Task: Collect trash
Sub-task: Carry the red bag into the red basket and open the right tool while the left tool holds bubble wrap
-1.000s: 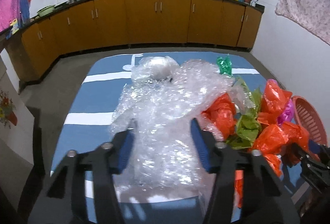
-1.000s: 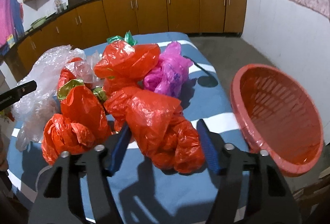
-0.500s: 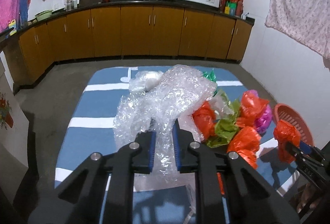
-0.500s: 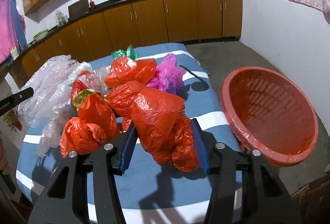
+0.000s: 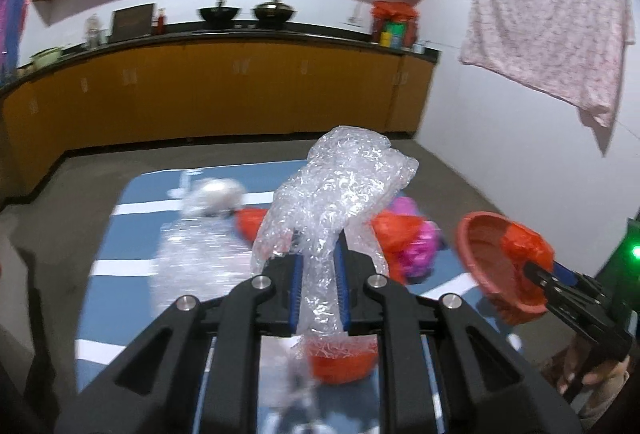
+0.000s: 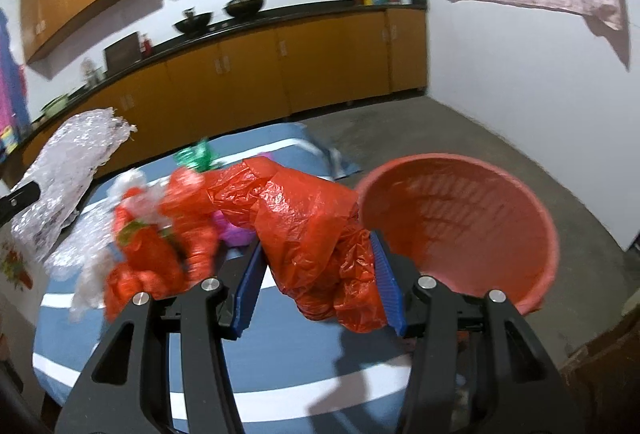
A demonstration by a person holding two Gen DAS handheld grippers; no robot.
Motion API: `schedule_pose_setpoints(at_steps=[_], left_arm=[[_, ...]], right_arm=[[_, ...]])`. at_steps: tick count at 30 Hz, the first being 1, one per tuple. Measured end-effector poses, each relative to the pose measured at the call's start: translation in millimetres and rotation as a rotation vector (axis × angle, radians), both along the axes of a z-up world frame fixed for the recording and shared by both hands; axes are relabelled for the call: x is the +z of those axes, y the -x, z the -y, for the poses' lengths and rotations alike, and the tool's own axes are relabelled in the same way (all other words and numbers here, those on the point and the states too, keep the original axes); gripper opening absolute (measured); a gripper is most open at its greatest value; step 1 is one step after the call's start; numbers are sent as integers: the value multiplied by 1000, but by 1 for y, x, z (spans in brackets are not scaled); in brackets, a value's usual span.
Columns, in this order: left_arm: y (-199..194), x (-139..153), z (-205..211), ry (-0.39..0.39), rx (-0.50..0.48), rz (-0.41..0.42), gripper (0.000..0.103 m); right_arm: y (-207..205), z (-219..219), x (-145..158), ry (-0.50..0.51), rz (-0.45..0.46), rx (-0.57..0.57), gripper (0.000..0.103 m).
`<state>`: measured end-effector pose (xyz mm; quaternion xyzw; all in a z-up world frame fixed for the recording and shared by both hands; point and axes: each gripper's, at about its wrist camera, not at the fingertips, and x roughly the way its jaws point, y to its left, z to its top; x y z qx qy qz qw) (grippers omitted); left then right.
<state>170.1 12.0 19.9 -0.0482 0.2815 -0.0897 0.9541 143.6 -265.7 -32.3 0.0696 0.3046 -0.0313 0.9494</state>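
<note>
L claw clamped tight on bubble wrap, held up above the surface. R claw pinches an orange bag, lifted just beside the red basket. Other bags lie on surface.

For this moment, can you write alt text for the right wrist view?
The right claw is shut on a crumpled red plastic bag, lifted beside a red basket tilted open toward the camera. To the left, more red bags lie on the blue striped table, and clear bubble wrap is held up at the far left.
</note>
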Motion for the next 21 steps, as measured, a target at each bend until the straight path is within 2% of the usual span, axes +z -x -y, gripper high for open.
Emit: schedule_pose_setpoints(at_steps=[9, 16, 21], left_arm=[[-24, -17, 109, 33, -186, -34, 16], [-47, -42, 181, 31, -289, -72, 16], [-59, -54, 206, 32, -326, -90, 16]], right_arm=[[-3, 71, 4, 47, 8, -200, 52], [-15, 90, 4, 65, 20, -257, 52], [-20, 102, 3, 49, 30, -279, 52]])
